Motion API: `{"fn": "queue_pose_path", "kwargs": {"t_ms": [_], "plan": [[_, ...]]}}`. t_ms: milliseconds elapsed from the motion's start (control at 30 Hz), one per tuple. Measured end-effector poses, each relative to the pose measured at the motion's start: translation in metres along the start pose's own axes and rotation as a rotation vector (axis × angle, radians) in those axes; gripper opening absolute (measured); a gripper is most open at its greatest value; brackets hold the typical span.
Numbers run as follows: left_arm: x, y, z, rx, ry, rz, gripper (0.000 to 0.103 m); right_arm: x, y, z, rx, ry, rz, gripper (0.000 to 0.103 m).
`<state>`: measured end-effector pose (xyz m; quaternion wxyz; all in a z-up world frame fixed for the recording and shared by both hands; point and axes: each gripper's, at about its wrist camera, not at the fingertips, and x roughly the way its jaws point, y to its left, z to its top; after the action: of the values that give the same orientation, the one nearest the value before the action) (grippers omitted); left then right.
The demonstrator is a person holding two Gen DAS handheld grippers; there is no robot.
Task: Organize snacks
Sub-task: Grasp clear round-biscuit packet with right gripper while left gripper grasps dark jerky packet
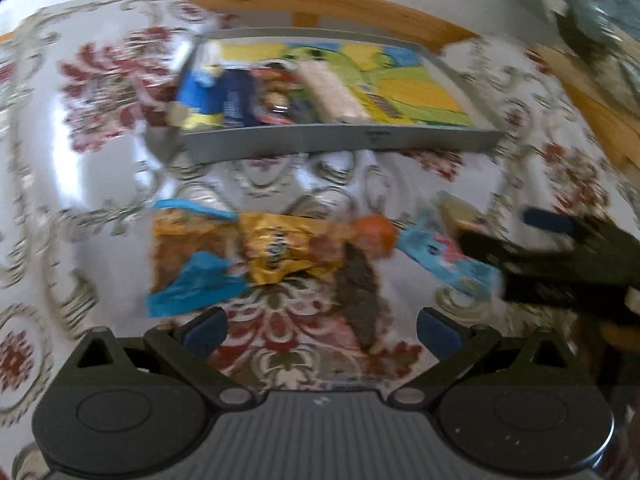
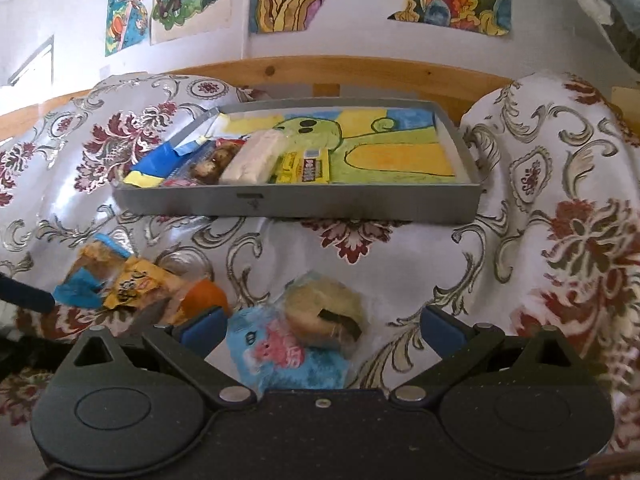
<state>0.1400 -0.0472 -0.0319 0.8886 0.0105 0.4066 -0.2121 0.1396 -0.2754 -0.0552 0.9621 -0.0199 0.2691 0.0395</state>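
— What's on the cloth (image 2: 400, 264)?

— Crinkly packets: a yellow foil one (image 1: 280, 252), an orange ball (image 1: 374, 234), and a soft blue pouch (image 2: 280, 356) with a pale round cake (image 2: 324, 312) on it.

— And the tray (image 2: 360, 204)?

— Grey, shallow, further back; wrapped snacks crowd its left end over a crayon drawing.

— The tools?

— Left gripper (image 1: 320, 332) spread wide over the pile, empty. Right gripper (image 2: 322, 326) wide too, straddling the pouch.

A home, hand-coloured drawings (image 2: 172, 0) taped to the white wall across the top of the frame, floral patterned tablecloth (image 2: 560, 184) at centre, pine wooden rail (image 2: 360, 70) behind it
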Motion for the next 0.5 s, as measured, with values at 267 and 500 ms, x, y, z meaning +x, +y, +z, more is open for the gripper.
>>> {"fn": "queue_pose_path", "kwargs": {"t_ms": [267,500], "plan": [[0.026,-0.016,0.004,0.089,0.054,-0.072,0.102,0.023,-0.007,0.001,0.024,0.028,0.033,0.102],[0.046,-0.016,0.014,0.085,0.092,-0.131,0.102,0.035,-0.007,-0.001,0.031,0.049,0.064,0.102]]}}
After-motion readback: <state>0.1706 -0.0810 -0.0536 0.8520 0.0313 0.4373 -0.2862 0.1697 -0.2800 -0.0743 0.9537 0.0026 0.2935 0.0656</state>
